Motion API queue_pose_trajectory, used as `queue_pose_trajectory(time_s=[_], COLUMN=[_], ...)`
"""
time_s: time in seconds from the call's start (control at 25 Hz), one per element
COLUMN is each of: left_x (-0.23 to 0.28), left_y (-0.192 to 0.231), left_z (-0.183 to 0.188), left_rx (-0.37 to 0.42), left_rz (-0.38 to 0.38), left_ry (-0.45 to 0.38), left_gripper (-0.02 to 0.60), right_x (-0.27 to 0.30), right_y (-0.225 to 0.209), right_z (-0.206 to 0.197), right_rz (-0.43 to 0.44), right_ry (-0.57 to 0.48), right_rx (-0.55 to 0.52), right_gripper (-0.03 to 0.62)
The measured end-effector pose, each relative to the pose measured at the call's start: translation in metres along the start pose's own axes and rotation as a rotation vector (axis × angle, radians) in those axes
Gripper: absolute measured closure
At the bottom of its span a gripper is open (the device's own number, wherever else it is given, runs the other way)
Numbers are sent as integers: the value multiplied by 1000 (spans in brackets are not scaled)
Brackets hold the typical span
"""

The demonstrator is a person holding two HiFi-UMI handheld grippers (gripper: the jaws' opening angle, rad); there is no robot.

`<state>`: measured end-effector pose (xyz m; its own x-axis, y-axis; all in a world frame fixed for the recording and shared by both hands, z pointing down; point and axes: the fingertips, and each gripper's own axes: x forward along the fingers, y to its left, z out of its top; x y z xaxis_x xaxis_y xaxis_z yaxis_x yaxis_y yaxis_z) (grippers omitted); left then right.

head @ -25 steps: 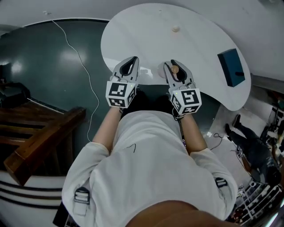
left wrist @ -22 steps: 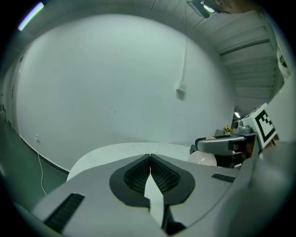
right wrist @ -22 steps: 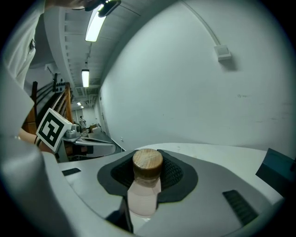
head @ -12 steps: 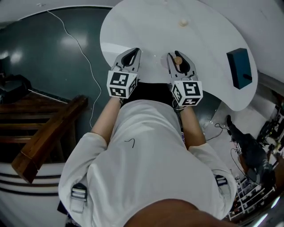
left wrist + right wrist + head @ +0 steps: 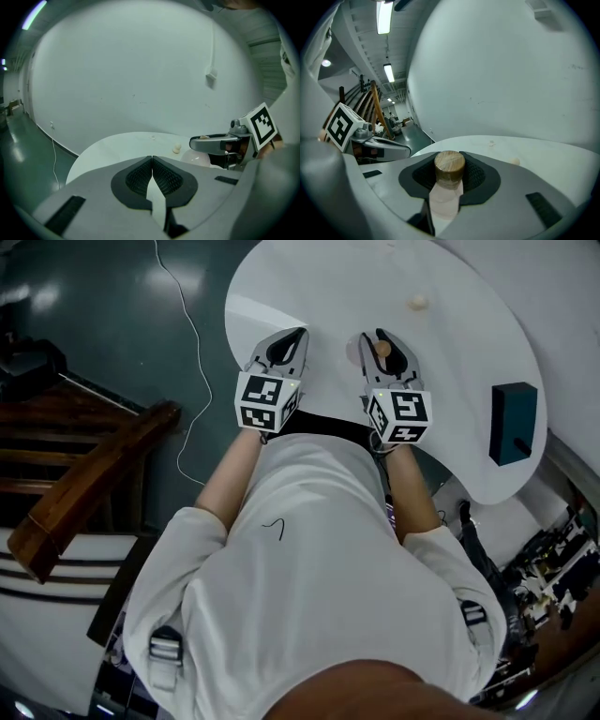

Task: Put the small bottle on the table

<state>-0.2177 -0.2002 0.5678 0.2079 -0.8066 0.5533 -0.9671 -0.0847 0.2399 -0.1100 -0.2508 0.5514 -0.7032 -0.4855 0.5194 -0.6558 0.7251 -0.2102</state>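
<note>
My right gripper [image 5: 385, 350] is shut on the small bottle [image 5: 448, 180], a pale pink bottle with a round wooden cap [image 5: 382, 349] that stands up between the black pads. It hangs just over the near edge of the white table [image 5: 469, 343]. To its left, at the same height, my left gripper [image 5: 286, 346] is shut with nothing between its pads [image 5: 140, 178]. In the left gripper view the right gripper [image 5: 215, 143] shows side-on at the right. The left gripper [image 5: 382, 145] shows at the left of the right gripper view.
A small cream knob-like piece [image 5: 418, 302] lies farther back on the table. A dark teal box [image 5: 514, 423] stands at the table's right edge. A white cable [image 5: 192, 324] runs over the dark green floor at the left, beside wooden stairs [image 5: 75, 484].
The view has shifted, so the table, the grippers and the teal box now sit farther right and lower in the picture. Both grippers keep the same pose over the table's near edge.
</note>
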Motion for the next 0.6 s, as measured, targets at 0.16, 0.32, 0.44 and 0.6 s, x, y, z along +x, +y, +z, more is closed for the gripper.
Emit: queue_pose_trajectory(time_s=[0.16, 0.32, 0.44, 0.6], left_x=[0, 3, 5, 5], left_y=[19, 36, 46, 54], left_z=[-5, -10, -13, -15], left_rx=[-63, -103, -126, -147], left_rz=[54, 93, 118, 140], left_ry=[11, 19, 21, 27], left_gripper=[561, 561, 561, 561], right_x=[27, 54, 74, 96], right_y=[-2, -9, -14, -21], right_z=[5, 8, 7, 5], right_rz=[41, 58, 69, 77], right_ry=[26, 45, 62, 86], right_rx=[-21, -42, -57, -54], right_gripper=[484, 484, 484, 484])
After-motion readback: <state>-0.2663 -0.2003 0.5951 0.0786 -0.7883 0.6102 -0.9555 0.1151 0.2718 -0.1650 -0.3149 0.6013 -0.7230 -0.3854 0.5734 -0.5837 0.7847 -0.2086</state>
